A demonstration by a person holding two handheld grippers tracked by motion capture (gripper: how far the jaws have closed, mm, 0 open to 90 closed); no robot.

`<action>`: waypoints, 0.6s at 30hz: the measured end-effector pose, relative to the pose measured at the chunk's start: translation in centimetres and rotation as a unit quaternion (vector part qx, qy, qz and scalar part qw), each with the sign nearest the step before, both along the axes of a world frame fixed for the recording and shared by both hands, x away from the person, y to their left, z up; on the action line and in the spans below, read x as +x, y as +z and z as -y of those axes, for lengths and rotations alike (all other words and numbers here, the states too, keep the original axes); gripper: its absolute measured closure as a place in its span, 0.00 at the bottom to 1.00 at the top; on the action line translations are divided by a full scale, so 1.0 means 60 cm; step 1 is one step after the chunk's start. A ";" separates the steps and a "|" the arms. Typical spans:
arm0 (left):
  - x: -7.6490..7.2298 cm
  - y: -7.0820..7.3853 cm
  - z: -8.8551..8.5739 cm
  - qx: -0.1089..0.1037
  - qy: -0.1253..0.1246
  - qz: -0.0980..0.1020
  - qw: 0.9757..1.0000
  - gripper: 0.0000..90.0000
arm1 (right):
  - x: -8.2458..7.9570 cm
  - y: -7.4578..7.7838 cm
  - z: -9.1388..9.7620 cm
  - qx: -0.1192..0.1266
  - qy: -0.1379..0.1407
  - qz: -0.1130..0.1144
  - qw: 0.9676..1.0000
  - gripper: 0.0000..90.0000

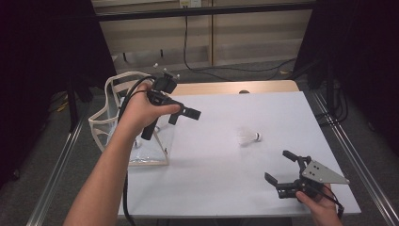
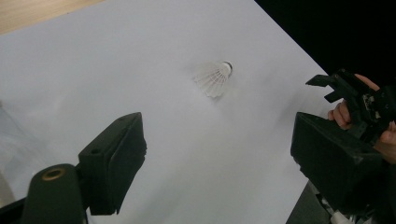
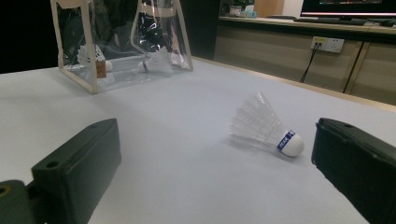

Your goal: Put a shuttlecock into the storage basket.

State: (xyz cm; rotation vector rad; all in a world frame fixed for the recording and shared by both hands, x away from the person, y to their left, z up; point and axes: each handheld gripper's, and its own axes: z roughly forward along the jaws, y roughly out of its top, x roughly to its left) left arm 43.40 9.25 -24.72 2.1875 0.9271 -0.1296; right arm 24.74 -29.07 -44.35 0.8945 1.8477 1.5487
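- left gripper (image 1: 184, 116) is up in the air over the left part of the table (image 1: 221, 183), just right of the clear bag (image 1: 101, 127). i see my left hand (image 1: 136, 110) wrapped round its handle, cable trailing down along the forearm.
- its jaws stand wide apart with nothing between them; in the left gripper view only bare white tabletop lies in the gap.
- shuttlecock (image 1: 248, 137) lies on its side on the white top, right of centre, cork end toward the right edge in the high view. well apart from both grippers.
- in the left gripper view the shuttlecock (image 2: 214, 78) sits ahead of the jaws, feathers toward the camera, cork away.
- right gripper (image 1: 281, 165) is low at the near right corner of the table, held in my right hand (image 1: 320, 205), grey plate on top. jaws wide open, empty, pointing toward the table's middle.
- right gripper view: shuttlecock (image 3: 266, 126) rests ahead, nearer the right jaw, white cork with a blue band facing right. not touching either jaw.
- bag (image 3: 121, 42) stands upright at the far left of that view, cream trim; two more shuttlecocks (image 3: 156, 62) lie inside it on the bottom.
- right gripper (image 2: 348, 93) also appears at the right edge of the left gripper view, fingers around it.
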 end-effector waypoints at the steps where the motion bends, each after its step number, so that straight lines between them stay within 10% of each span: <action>1: 0.000 -0.001 0.001 0.002 -0.003 0.001 1.000 0.19 | 0.000 0.000 0.000 0.000 0.000 0.000 1.000 0.01; 18: -0.012 -0.033 0.017 0.002 -0.020 -0.001 1.000 0.17 | 0.000 0.000 0.001 0.000 0.000 0.001 1.000 0.01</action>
